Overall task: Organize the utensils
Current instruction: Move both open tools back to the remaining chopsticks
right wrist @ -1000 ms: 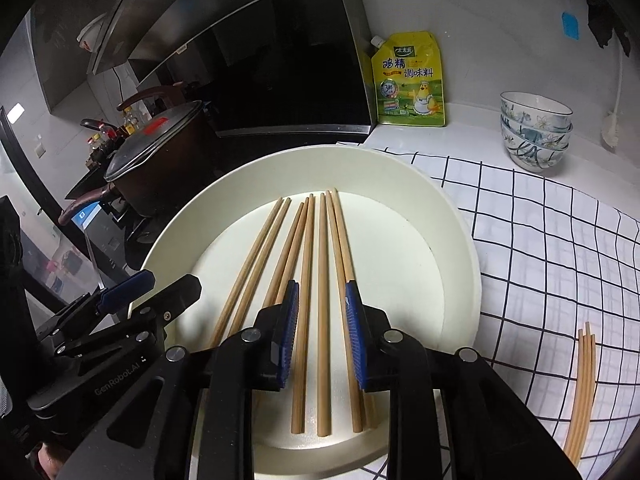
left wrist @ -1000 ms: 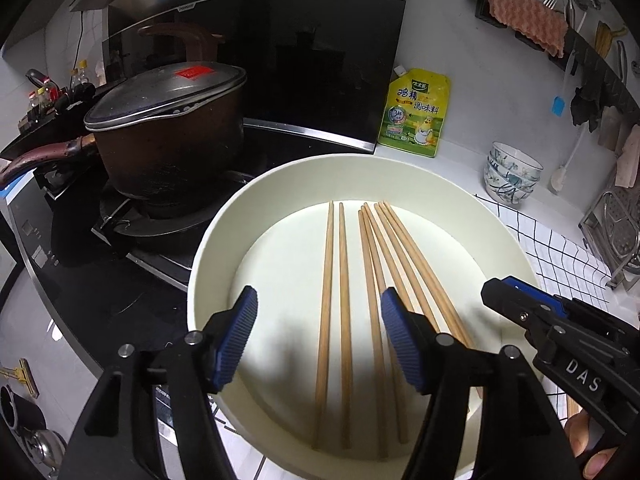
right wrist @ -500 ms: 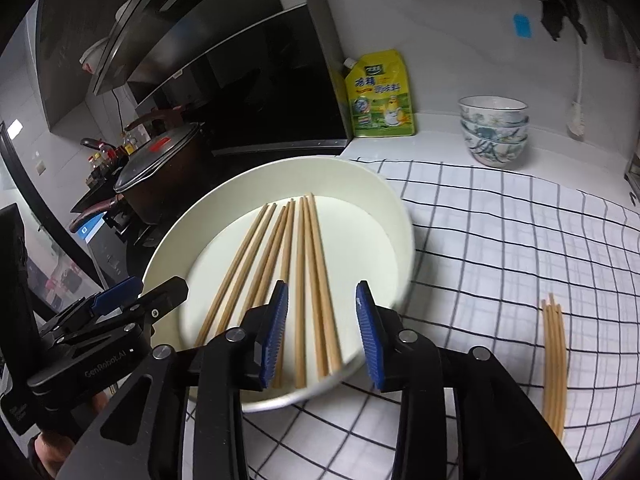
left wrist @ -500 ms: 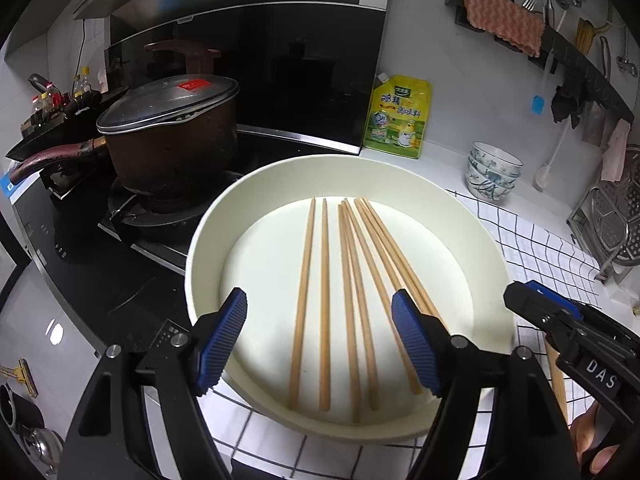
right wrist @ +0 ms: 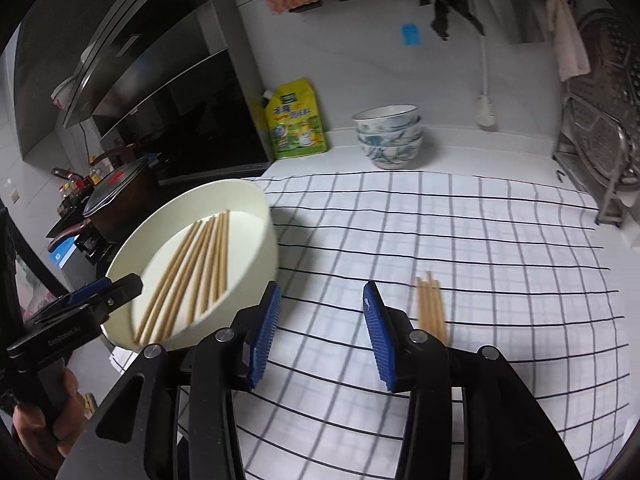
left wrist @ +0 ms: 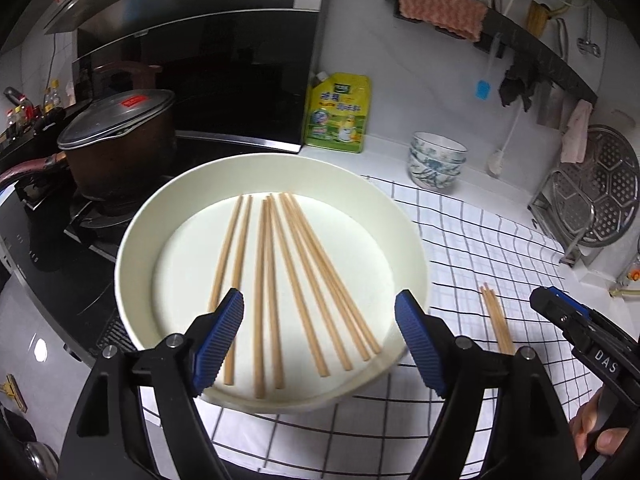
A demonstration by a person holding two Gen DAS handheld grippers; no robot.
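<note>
I have both tools apart and empty. My left gripper (left wrist: 319, 336) hangs above the near edge of the round cream dish (left wrist: 404, 224), its blue pads spread wide with nothing between them. My right gripper (right wrist: 322, 334) is likewise spread, holding nothing, and it hangs over the white cloth with black grid lines (right wrist: 480, 240), to the right of the dish.

Inside the dish I see the chopsticks (left wrist: 276, 280) lying flat on its floor, about eight of them, fanned so their far ends sit close together and their near ends splay out toward me. From the right wrist view the same sticks (right wrist: 192, 264) look blurred, and the dish (right wrist: 264, 236) stands at the left edge of the cloth.

A second small bundle of chopsticks (right wrist: 430, 306) lies on the cloth, well apart from the dish and just right of my right gripper's right finger; its near end is hidden behind that finger. In the left wrist view this bundle (left wrist: 496, 320) lies to the right of the dish.

Far left, a lidded dark pot (left wrist: 120, 148) sits on the stove. Against the far wall stand a yellow-green pouch (left wrist: 338, 116) and a stack of patterned bowls (right wrist: 388, 136).
</note>
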